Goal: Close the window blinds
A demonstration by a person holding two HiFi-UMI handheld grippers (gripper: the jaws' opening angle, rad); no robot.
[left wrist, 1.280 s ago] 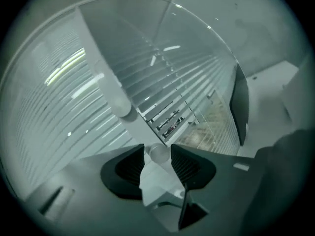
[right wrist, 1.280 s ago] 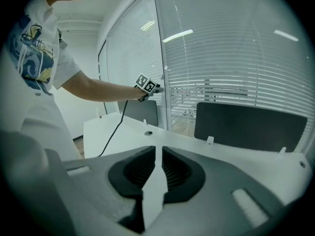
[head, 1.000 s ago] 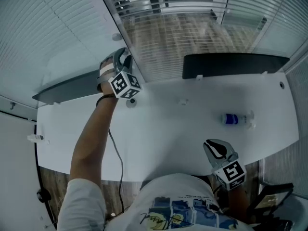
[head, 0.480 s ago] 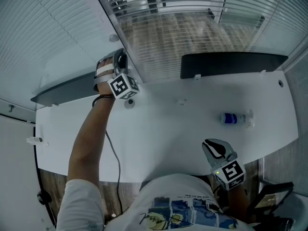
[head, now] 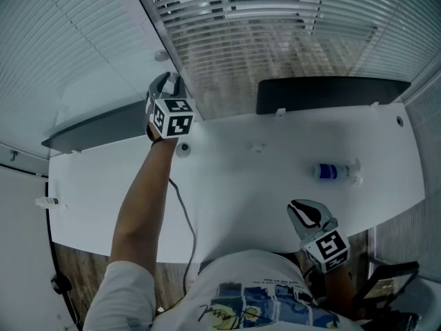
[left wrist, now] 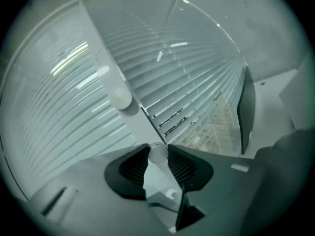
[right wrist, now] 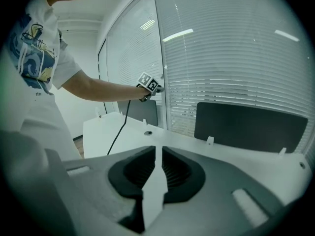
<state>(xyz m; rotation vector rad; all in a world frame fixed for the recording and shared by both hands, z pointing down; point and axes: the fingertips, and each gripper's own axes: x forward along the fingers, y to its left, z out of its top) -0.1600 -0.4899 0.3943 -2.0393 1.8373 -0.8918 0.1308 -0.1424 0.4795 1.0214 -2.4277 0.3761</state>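
The blinds (head: 262, 40) right of the window post (left wrist: 104, 58) look only partly closed; floor shows through their lower slats, so more turning seems needed; those left of the post appear shut. The left hand-held gripper (head: 167, 83) sits against the post, its jaws having just been closing, now pinching the pale wand (left wrist: 157, 154). The right hand-held gripper (head: 308, 212) hangs well right of the post over the tabletop (head: 241, 185), jaws together on nothing. A bottle (head: 332, 171) and dark panel (head: 331, 94) lie right of the post; neither obstructs the wand.
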